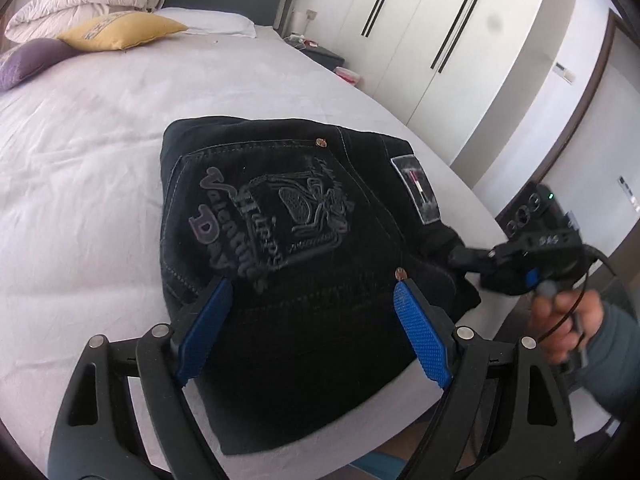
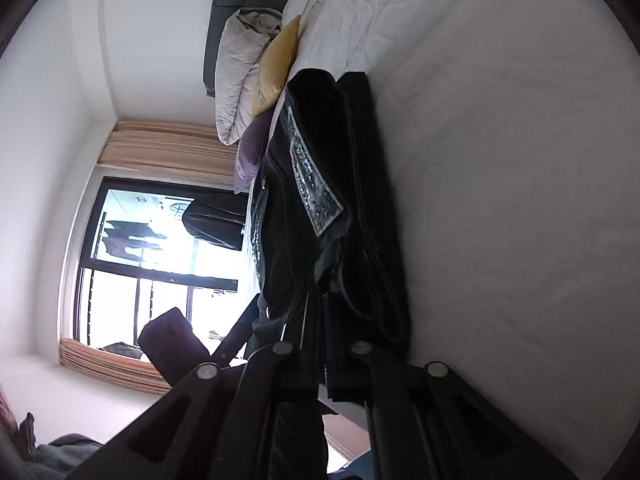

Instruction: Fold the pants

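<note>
My right gripper (image 2: 320,320) pinches the folded pants (image 1: 304,264) at their edge to steady them, while my left gripper (image 1: 308,320) hangs spread above, holding nothing.

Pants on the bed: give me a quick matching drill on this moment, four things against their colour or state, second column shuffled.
Things:
1. pants
2. left gripper
3. right gripper
4. cushion near the headboard

States:
A. jaws shut, at the folded edge of the dark denim
B. yellow, lying beside a purple one
C. black denim, folded into a compact stack on the white sheet
D. jaws wide open, blue pads apart above the fabric

Pairs: 1-C, 2-D, 3-A, 4-B
</note>
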